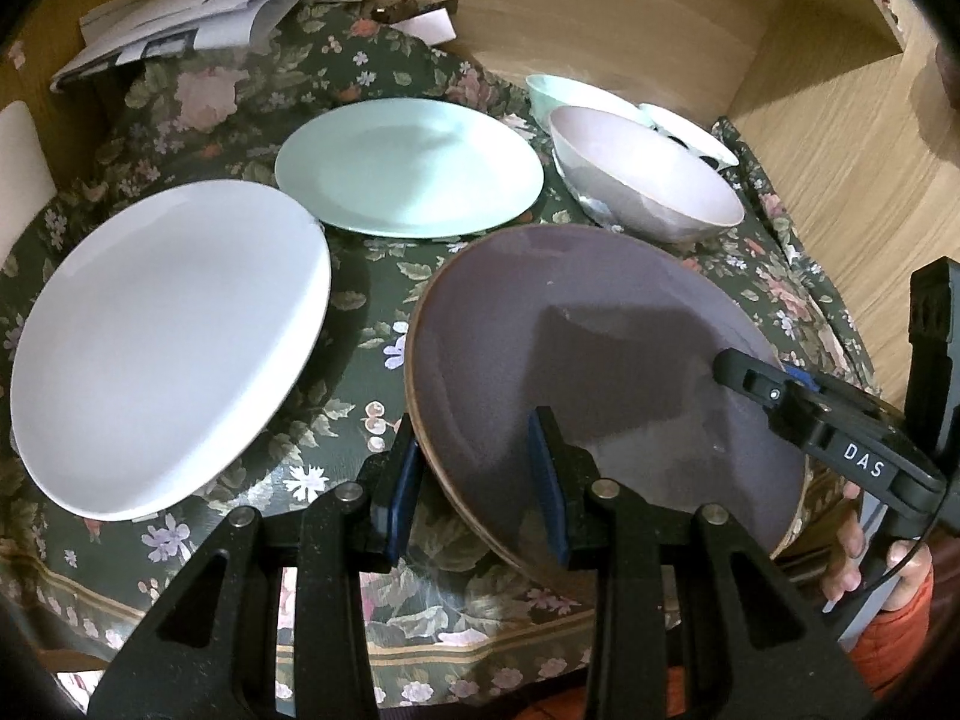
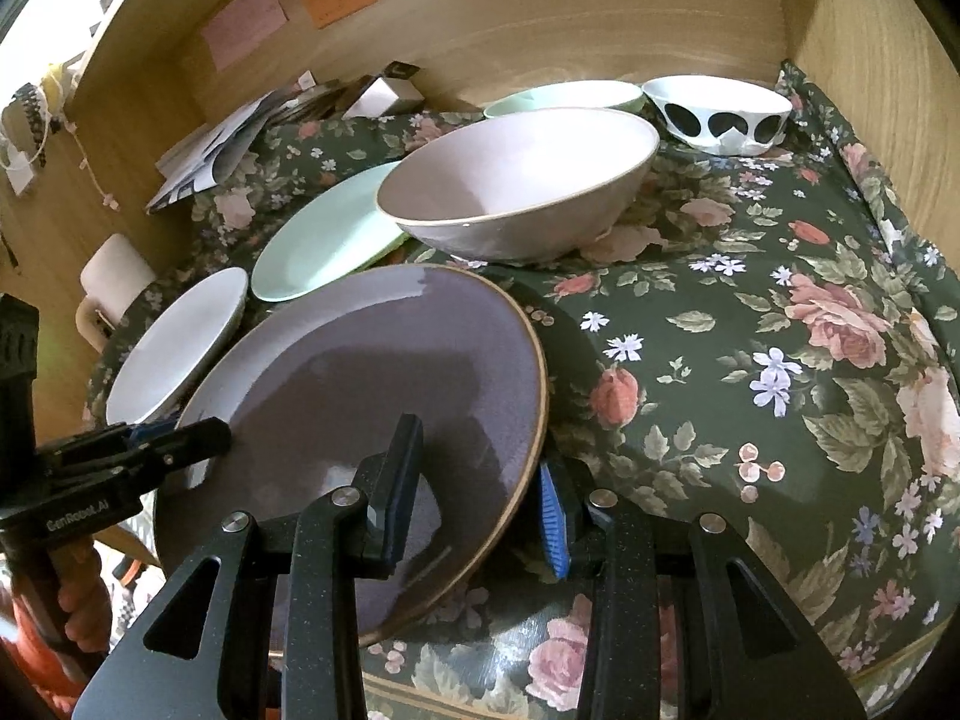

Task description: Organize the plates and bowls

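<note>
Both grippers straddle the rim of the purple plate (image 1: pixel 600 360) at the near edge of the floral tablecloth (image 2: pixel 750 330): the left gripper (image 1: pixel 477 483) at its left rim, the right gripper (image 2: pixel 480 498) at its right rim. Each has one pad above and one below; firm clamping cannot be confirmed. The step in hand appears to be lifting this plate. The next move likely requires a level two-handed carry onto the white plate (image 1: pixel 168 348) or the mint plate (image 1: pixel 408 165). Only the right wrist view shows the spotted bowl (image 2: pixel 717 111) clearly, behind the pink bowl (image 2: pixel 522 180).
</note>
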